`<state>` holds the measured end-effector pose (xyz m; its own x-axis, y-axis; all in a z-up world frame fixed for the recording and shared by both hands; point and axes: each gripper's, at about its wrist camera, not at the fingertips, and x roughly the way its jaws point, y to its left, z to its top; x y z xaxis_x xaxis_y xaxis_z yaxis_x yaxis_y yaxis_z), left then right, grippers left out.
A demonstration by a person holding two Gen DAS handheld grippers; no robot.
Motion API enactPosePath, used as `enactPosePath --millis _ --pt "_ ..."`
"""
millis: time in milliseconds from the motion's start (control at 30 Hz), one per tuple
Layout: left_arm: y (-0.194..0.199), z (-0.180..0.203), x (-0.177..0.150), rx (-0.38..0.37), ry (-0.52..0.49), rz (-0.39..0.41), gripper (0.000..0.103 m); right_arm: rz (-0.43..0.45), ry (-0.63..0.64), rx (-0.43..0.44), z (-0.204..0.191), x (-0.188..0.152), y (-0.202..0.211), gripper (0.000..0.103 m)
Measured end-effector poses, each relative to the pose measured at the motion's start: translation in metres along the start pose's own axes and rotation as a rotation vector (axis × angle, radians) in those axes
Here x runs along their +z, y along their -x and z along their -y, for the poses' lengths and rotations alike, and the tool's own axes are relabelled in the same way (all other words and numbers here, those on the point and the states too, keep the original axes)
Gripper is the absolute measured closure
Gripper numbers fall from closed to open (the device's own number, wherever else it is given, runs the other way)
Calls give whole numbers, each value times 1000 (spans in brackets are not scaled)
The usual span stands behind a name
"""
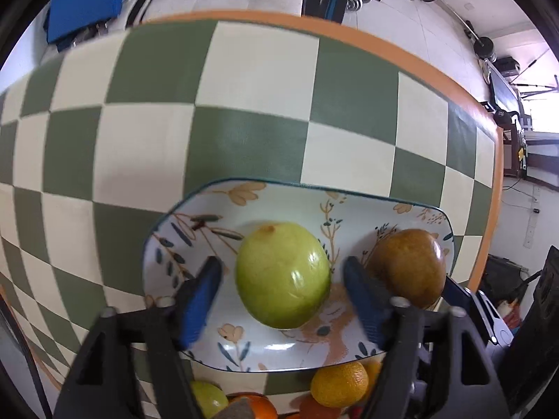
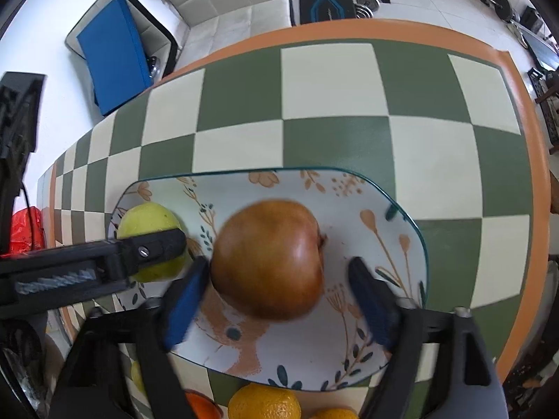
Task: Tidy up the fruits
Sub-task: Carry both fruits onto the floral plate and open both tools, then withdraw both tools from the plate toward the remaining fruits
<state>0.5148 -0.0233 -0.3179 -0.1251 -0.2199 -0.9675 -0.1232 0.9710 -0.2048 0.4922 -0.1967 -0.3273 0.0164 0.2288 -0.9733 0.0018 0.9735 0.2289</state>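
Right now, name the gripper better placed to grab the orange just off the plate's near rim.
Right, probably. The orange lines up centrally with the right gripper, whose jaws stand open; the left gripper sees it off to one side.

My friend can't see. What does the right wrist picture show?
A brown round fruit lies on a flowery plate, between the open blue fingers of the right gripper. A green fruit lies to its left, partly hidden by the left gripper, all on a green-checked table.
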Motion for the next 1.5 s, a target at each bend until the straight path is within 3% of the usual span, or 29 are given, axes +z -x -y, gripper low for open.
enactPosePath --millis 100,333,567,933,1500 --pt "2 0 -3 52 -14 16 9 1 -2 -26 1 -4 3 9" --pt "36 -15 -38 176 -30 151 9 70 9 -106 0 -28 34 9" --pt "77 -22 -85 252 -21 302 9 134 11 -144 -2 -67 68 9" --pt "138 -1 -172 248 -78 474 9 272 44 -175 -29 -131 135 9" --pt "193 19 -264 220 -151 598 9 426 55 -165 -43 -216 234 9"
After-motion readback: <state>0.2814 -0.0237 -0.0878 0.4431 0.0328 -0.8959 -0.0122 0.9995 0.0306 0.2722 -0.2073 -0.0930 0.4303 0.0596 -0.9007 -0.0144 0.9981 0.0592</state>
